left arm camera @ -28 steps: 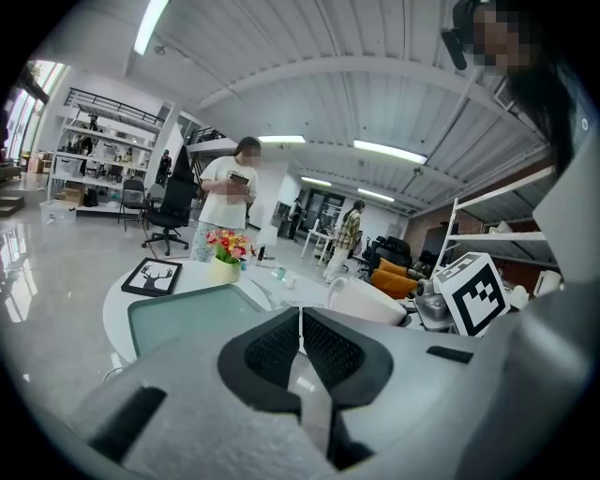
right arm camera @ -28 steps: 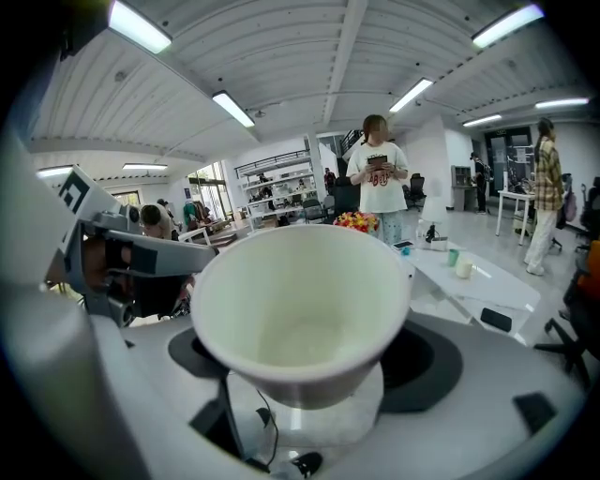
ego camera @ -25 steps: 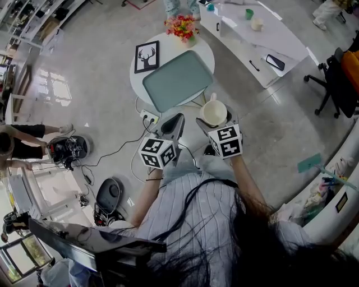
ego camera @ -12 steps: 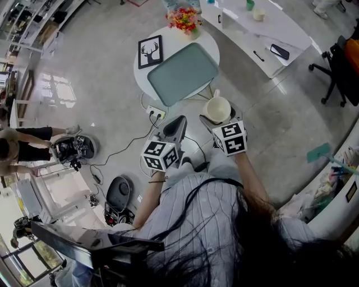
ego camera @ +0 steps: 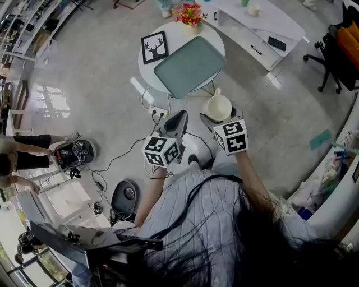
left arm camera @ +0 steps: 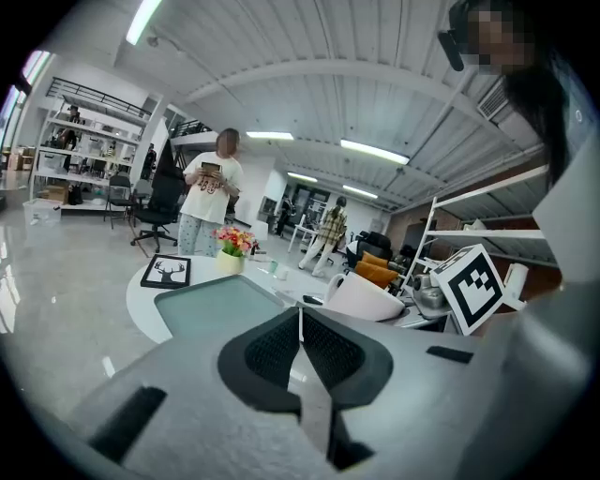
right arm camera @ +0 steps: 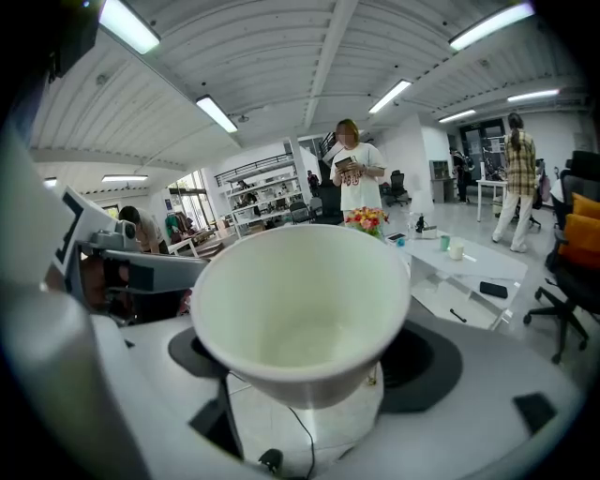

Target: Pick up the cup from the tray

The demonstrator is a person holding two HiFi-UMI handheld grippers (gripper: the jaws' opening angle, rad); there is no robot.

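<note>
A cream cup [ego camera: 219, 106] with a handle is held in the air over the floor, apart from the grey-green tray [ego camera: 189, 65] on the round white table [ego camera: 148, 70]. My right gripper [ego camera: 217, 119] is shut on the cup; in the right gripper view the cup [right arm camera: 300, 309] fills the space between the jaws, looks empty, and hides the jaw tips. My left gripper [ego camera: 175, 123] hangs beside it, shut with nothing in it, its fingertips [left arm camera: 300, 323] meeting. The left gripper view also shows the tray [left arm camera: 220, 309] bare and the cup [left arm camera: 366, 298] to the right.
On the table stand a framed deer picture [ego camera: 155, 46] and a flower pot [ego camera: 189, 12]. A power strip with cables [ego camera: 159, 114] lies on the floor below the table. A white desk [ego camera: 252, 22] stands behind, an office chair [ego camera: 336, 50] at right. A person [left arm camera: 211, 202] stands beyond the table.
The table and tray have slid further up and away in the head view. Both grippers keep their places, and the right one still holds the cup.
</note>
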